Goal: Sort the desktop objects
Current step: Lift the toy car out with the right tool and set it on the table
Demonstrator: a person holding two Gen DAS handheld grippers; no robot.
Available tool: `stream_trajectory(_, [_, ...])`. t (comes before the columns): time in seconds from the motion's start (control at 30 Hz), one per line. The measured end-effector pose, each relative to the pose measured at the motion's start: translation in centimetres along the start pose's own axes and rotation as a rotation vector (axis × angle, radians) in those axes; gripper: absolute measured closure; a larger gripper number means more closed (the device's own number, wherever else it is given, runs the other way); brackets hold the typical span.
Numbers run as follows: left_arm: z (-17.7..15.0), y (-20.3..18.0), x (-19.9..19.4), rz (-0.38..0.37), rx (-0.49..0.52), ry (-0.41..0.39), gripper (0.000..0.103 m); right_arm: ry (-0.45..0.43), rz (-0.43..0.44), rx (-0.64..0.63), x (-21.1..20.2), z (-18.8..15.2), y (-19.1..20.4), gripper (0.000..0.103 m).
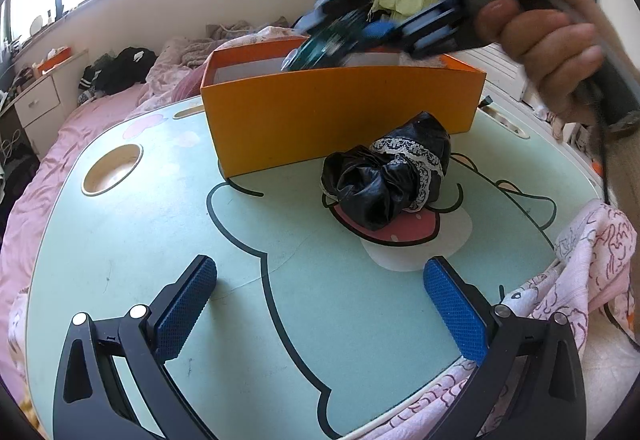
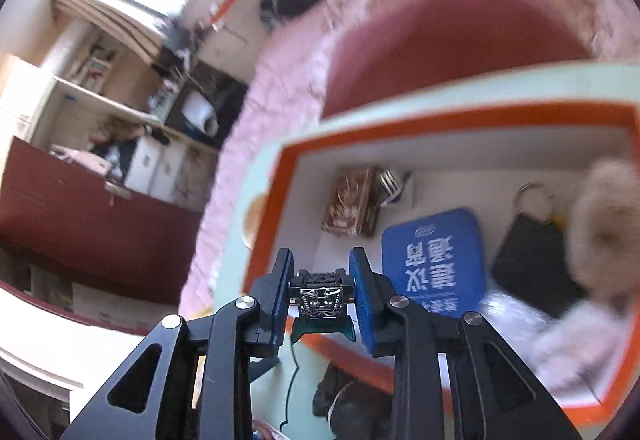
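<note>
Orange box [image 1: 340, 116], upper centre: our right gripper [image 2: 322, 296], clamped on a small dark clip [image 2: 322, 298], carries it there for sorting; our left gripper [image 1: 320, 304] gapes, empty, lower frame.

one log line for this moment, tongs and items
left tongs: open, empty | right tongs: shut on small ornate object over orange box | black scrunchie: on table

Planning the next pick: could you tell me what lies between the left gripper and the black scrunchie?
Only bare table between left gripper and scrunchie, in the left wrist view.
</note>
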State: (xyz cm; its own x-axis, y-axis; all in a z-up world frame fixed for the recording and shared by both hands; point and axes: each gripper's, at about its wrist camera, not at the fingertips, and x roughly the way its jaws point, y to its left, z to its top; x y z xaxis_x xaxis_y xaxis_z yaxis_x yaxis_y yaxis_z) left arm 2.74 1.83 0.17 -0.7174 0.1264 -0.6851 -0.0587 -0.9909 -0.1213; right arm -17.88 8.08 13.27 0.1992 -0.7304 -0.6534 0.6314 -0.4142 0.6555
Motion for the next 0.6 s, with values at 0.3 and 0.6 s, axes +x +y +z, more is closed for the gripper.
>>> stream_trajectory(0.3, [0.0, -0.1, 0.0, 0.001, -0.005, -0.002, 0.0, -0.188, -0.037, -0.093, -5.6, -6.7, 0.5, 0.075])
stream_trajectory(0.6, [-0.2, 0.0, 0.0, 0.001, -0.008, -0.004, 0.0, -0.262, -0.116, -0.043, -3.6, -10.7, -5.4, 0.073])
